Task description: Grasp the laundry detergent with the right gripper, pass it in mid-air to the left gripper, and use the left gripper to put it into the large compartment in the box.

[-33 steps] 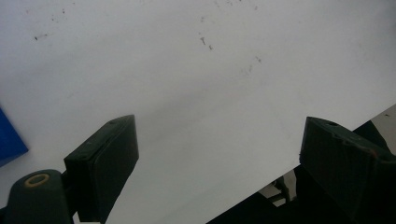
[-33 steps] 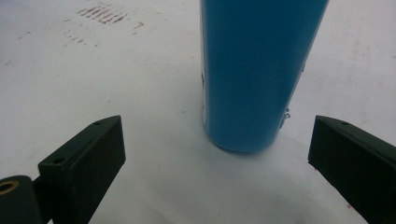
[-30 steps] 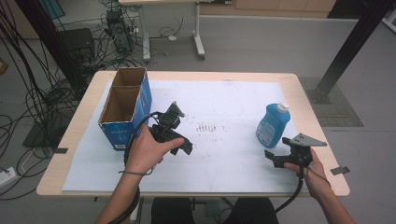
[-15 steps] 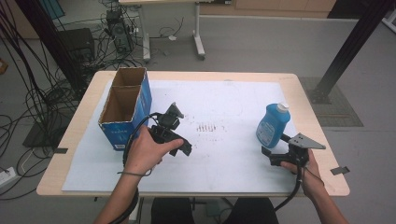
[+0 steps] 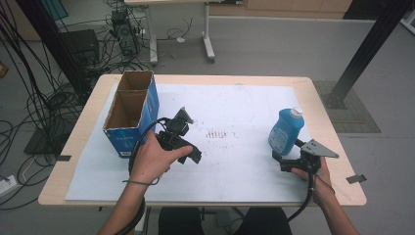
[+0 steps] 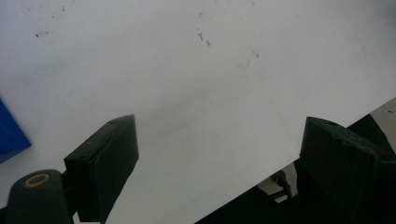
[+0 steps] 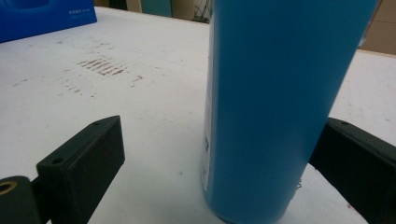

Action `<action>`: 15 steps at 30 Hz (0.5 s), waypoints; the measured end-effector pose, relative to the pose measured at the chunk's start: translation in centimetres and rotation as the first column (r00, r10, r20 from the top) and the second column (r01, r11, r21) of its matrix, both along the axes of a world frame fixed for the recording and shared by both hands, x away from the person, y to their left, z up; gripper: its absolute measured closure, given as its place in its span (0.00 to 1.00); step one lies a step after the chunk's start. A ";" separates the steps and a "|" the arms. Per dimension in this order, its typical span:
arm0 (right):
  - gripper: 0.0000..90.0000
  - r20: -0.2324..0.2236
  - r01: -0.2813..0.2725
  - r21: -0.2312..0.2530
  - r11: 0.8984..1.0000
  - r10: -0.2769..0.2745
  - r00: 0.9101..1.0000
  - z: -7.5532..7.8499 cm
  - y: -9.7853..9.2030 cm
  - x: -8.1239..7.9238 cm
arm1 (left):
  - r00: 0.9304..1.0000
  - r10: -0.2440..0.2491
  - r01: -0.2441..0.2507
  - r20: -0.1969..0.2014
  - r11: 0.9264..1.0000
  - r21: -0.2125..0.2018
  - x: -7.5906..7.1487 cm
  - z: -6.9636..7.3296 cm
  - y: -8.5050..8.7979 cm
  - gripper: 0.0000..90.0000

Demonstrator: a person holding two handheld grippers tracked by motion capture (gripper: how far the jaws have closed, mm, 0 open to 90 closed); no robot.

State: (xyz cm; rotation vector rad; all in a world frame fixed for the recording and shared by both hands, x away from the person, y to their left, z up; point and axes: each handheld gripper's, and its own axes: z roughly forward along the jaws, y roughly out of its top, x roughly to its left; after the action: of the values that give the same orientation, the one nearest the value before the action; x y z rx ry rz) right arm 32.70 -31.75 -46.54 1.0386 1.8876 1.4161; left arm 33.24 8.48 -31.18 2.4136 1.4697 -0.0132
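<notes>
- Currently, your right gripper (image 5: pixel 285 157) sits at the near right of the table (image 5: pixel 323 105), level with the base of the blue bottle (image 5: pixel 284 130).
- Its jaws stand wide open around the bottle (image 7: pixel 271 107): one jaw is close against the bottle's side, the other well clear. Nothing is gripped yet.
- The bottle stands upright on the white sheet (image 5: pixel 244 161), white cap up, well apart from the box (image 5: pixel 131 113) at the far left.
- Before closing, centre the bottle between both jaws so neither one shoves it sideways.
- Keep the gripper level and raise the grip point slightly; a hold too near the base is likely to let the bottle tip.
- Close slowly; the smooth rounded wall will probably slip under an off-centre squeeze.
- Your left gripper (image 5: pixel 190 129) hovers over bare sheet beside the box, jaws open and empty. Keep it clear of the box.
</notes>
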 end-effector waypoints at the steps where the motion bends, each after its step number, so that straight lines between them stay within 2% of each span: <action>1: 0.03 0.004 -0.002 0.001 1.000 0.002 1.000 0.0 0.0 0.0 | 1.000 0.002 -0.002 0.000 1.000 0.001 0.0 0.0 0.0 0.13; 15: 0.03 0.016 0.029 -0.012 1.000 -0.028 0.999 -0.4 0.1 0.7 | 1.000 0.002 -0.002 0.001 1.000 0.005 -0.1 0.1 -0.1 0.13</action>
State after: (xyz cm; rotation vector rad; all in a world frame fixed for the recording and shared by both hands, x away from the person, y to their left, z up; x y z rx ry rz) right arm 33.43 -31.68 -46.96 1.0415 1.8613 1.3906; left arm 33.13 8.34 -31.05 2.4159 1.4728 -0.0074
